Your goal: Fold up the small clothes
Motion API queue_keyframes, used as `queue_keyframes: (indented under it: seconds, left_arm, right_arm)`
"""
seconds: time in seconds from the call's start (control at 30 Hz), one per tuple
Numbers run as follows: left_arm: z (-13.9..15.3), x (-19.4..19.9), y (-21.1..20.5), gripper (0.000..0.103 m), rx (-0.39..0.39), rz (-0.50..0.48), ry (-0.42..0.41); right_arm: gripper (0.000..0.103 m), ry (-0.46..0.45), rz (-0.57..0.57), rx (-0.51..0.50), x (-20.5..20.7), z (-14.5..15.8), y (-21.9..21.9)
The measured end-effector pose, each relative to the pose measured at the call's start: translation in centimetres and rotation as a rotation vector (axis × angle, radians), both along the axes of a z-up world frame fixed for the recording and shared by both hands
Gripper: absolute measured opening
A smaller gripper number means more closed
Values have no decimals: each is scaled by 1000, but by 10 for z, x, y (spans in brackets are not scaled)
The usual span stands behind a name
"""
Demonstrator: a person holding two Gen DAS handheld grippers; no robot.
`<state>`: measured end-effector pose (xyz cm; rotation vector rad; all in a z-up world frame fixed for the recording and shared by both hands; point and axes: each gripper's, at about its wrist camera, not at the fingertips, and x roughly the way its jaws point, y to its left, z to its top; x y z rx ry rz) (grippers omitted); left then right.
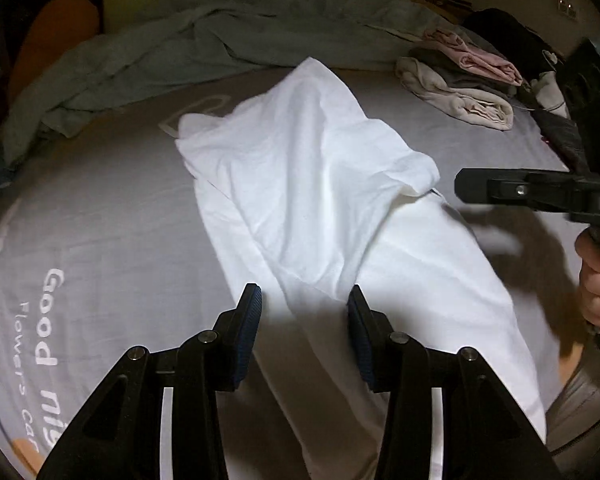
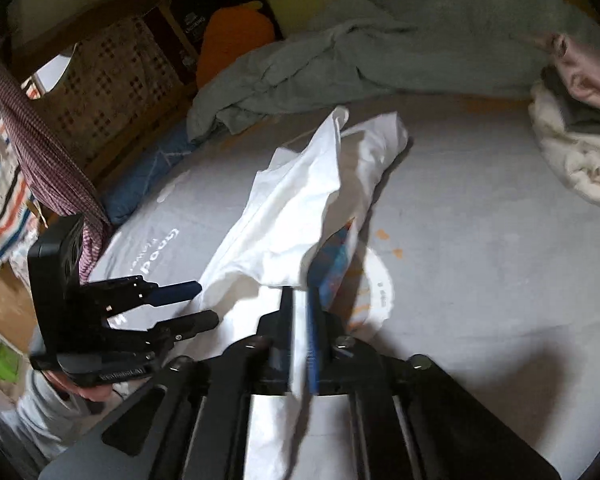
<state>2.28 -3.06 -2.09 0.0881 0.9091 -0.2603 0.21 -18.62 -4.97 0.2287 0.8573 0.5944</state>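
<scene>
- Grey bed sheet (image 1: 100,208) with white lettering lies under everything.
- White garment (image 1: 308,168) sprawls half-folded ahead of both tools.
- Left tool (image 1: 304,300) hovers over its near edge, jaws parted, clasping nothing.
- Right tool (image 2: 300,300), blurred, has white cloth between narrowly parted jaws; whether it pinches, I cannot tell.
- Folded clothes (image 1: 460,84) sit far right.

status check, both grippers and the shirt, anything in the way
left gripper open, empty. right gripper open beside white shirt, half folded on bed. nothing blocking.
</scene>
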Motion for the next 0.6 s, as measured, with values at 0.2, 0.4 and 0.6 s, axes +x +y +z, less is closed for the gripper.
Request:
queue_keyframes:
  seconds: [0.2,0.4,0.6]
  left_arm:
    - [-10,5,-6,47,50,27,-18]
    - [-13,7,9,52,-5,68,18]
    - [-12,-2,18,56,13,100,26]
  right_arm:
    - [50,-33,-19,4,16,-4,17]
    - [6,-68,-41,-71,14,-12,25]
    - [6,-77,-15,-79,-13,-4,22]
